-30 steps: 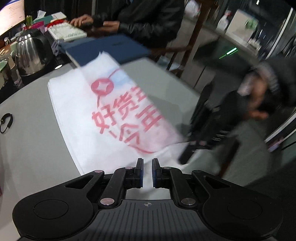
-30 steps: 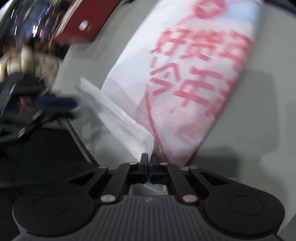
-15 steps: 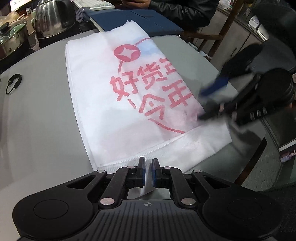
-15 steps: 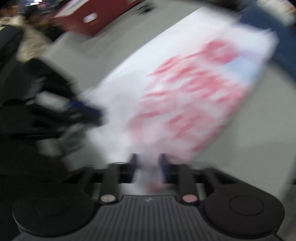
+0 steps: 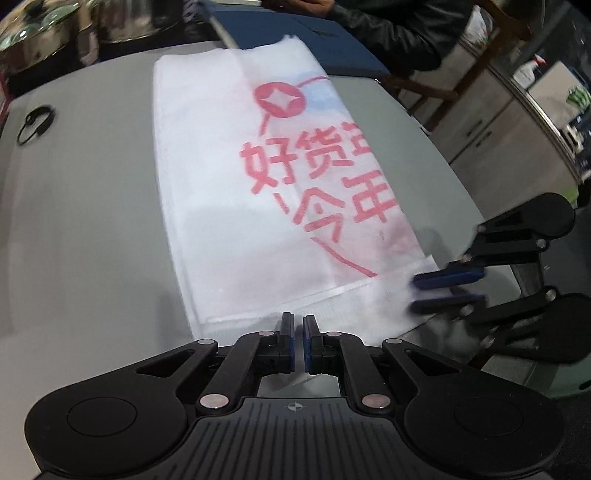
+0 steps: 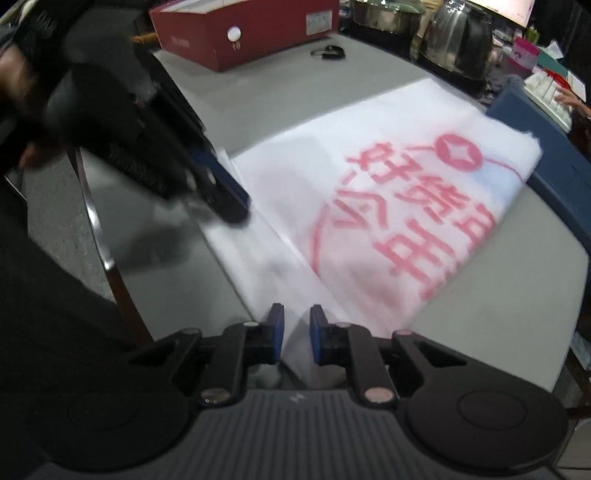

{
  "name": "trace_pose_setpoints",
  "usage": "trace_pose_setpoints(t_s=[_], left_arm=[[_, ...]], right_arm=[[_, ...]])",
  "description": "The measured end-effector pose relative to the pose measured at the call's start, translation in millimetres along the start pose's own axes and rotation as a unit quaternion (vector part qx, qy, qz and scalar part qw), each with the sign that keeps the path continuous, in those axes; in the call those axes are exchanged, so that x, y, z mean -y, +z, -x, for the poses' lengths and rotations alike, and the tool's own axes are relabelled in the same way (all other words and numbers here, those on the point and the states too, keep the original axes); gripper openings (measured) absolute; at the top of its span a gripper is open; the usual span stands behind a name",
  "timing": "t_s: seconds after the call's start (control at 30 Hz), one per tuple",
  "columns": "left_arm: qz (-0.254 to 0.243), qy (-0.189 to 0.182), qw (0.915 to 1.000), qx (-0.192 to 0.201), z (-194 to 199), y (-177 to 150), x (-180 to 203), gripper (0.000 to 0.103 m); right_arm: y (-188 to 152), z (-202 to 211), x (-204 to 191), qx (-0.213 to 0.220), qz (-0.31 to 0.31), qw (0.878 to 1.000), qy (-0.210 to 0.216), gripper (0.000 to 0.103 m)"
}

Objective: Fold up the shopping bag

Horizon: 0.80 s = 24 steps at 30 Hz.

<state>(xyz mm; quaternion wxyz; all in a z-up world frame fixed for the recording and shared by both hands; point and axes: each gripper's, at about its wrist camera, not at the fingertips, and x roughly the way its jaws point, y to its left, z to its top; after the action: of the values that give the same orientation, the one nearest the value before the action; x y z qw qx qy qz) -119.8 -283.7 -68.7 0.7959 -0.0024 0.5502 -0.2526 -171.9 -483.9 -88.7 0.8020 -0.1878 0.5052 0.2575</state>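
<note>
Grey table (image 5: 92, 221): folded shopping bag (image 5: 229, 206) flat; left gripper (image 5: 298, 332) pinching its hem, right gripper (image 6: 296, 332) closing (hem between).

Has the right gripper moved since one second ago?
Yes. In the left wrist view, the right gripper now sits at the bag's near right corner, on the table; earlier it hung off the table's right edge.

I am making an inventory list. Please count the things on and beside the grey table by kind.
Shopping bag: 1
Red box: 1
Metal kettle: 1
Metal pot: 1
Black ring clip: 1
Blue folder: 1
Total: 6
</note>
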Motion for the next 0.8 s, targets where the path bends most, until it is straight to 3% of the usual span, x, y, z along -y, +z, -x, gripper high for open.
trace_pose_setpoints(t_s=[0.17,0.23,0.27,0.3,0.37,0.53,0.63,0.67,0.8], left_arm=[[0.035,-0.015,0.9993,0.003,0,-3,-11,0.007],[0.045,-0.019,0.9988,0.001,-1,-3,-13,0.007],[0.055,-0.023,0.9983,0.0,-1,-2,-15,0.007],[0.063,-0.026,0.9976,-0.004,-2,-2,-17,0.007],[0.081,-0.034,0.9961,-0.011,-4,0,-22,0.007],[0.092,-0.04,0.9948,-0.02,-5,1,-24,0.007],[0.086,-0.041,0.9953,-0.018,-5,0,-23,0.007],[0.08,-0.043,0.9958,-0.016,-5,0,-22,0.007],[-0.007,-0.044,0.999,0.001,0,-5,-10,0.007]], right_arm=[[-12,10,13,-0.018,0.014,0.999,-0.025,0.015],[-11,24,5,0.015,0.054,0.998,-0.027,0.015],[-11,30,-1,0.034,0.08,0.996,-0.024,0.02],[-10,33,-7,0.048,0.11,0.993,-0.018,0.03],[-9,36,-20,0.069,0.168,0.983,-0.006,0.036],[-14,2,-42,0.031,0.284,0.958,-0.006,0.03],[-12,-5,-35,0.032,0.273,0.961,0.01,0.03],[-9,-5,-28,0.024,0.253,0.967,0.028,0.023],[3,-4,0,-0.003,0.172,0.981,0.096,0.009]])
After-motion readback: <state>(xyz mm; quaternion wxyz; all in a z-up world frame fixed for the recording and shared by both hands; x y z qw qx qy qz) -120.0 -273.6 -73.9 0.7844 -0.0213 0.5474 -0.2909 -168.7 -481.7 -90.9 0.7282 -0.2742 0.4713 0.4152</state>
